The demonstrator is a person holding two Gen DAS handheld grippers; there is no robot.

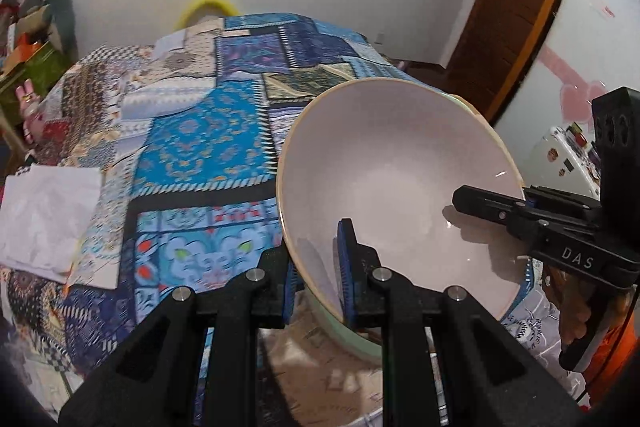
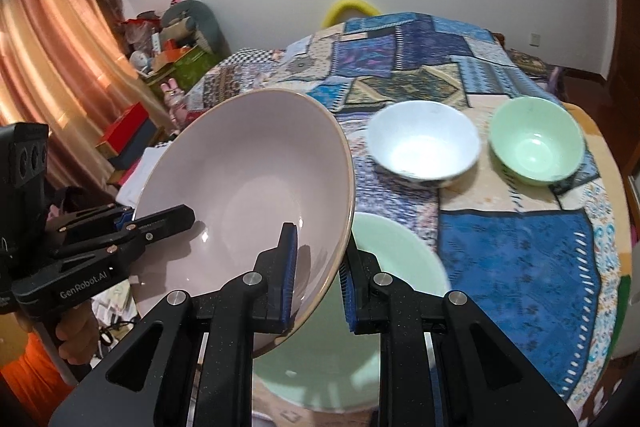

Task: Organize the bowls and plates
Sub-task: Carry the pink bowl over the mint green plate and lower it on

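Left claw [image 1: 318,269] nearest the lens, black arms, blue pads, clamped tight on near rim of large pale pink bowl [image 1: 396,187]: one pad inside the wall, one outside. Right claw [image 2: 318,277] gripping same bowl [image 2: 248,187] at opposite rim, likewise one pad in, one out. Bowl held between both claws, tilted, off the counter [image 2: 520,259]. Seen from left wrist view, right claw [image 1: 520,205] reaching over far-right rim; hand [image 1: 580,319] and orange sleeve below it. Seen from right wrist view, left claw [image 2: 124,219] at left rim.

Directly beneath pink bowl: large pale green bowl [image 2: 384,255], partly hidden, on counter; its outer wall [image 1: 348,335] showing under the pink one. Farther back on counter: white bowl [image 2: 424,145], upright, and small green bowl [image 2: 534,141] just beside it on the right, apart. Counter covered by blue patchwork cloth [image 1: 208,147]. White paper [image 1: 48,219] lying at left edge of cloth.
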